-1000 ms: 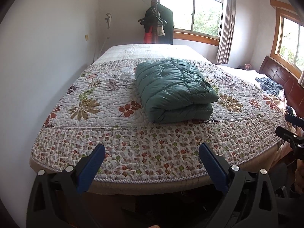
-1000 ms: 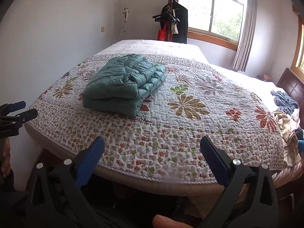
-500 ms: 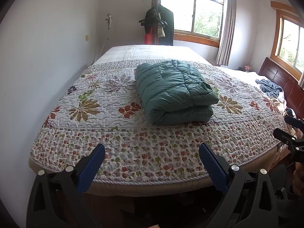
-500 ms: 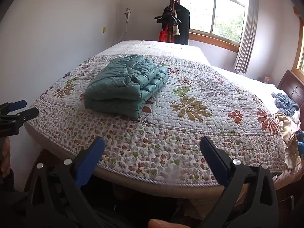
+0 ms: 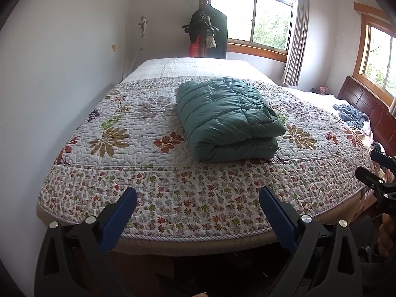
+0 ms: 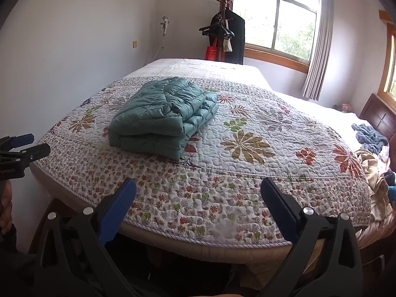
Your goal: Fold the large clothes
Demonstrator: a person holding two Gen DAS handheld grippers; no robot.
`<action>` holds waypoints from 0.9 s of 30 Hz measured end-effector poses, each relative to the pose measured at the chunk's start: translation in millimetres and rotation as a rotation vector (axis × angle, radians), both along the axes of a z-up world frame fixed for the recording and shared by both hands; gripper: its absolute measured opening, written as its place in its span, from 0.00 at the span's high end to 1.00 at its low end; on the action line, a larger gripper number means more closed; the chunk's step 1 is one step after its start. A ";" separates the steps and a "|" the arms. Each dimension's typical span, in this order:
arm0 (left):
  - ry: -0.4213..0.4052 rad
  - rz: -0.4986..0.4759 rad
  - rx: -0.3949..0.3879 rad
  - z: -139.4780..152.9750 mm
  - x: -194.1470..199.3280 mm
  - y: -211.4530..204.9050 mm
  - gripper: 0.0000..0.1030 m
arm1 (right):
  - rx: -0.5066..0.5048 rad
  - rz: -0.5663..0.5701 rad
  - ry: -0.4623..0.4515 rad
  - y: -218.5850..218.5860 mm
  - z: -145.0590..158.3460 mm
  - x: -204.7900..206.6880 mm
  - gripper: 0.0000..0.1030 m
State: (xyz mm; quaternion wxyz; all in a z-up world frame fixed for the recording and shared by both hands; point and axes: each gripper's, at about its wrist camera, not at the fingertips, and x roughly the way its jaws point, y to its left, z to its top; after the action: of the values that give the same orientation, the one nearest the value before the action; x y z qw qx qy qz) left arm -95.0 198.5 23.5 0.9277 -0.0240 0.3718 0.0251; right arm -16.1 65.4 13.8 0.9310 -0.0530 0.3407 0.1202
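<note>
Left wrist view: our green puffy jacket (image 5: 229,118) sits folded on the bed (image 5: 118,178) | left gripper (image 5: 198,212) and right gripper (image 6: 198,210) wide open, holding nothing | folding looks done to us.

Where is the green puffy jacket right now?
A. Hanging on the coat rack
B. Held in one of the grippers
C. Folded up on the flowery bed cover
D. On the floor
C: the jacket lies folded in a neat bundle on the bed cover, and both grippers hang open and empty.
</note>
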 end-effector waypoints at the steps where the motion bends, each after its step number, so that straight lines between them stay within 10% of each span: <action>1: 0.000 0.001 0.000 0.0 0.2 0.2 0.04 | 0.000 -0.002 0.000 -0.1 -0.2 0.2 0.03; 27: 0.017 0.003 -0.001 -3.7 6.1 0.6 0.04 | 0.005 -0.001 0.020 2.8 -9.4 7.9 0.03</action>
State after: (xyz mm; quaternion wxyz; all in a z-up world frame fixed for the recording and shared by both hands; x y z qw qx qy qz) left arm -88.8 199.1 19.7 0.9244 -0.0248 0.3798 0.0263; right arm -8.2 68.2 4.3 0.9277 -0.0490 0.3498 0.1211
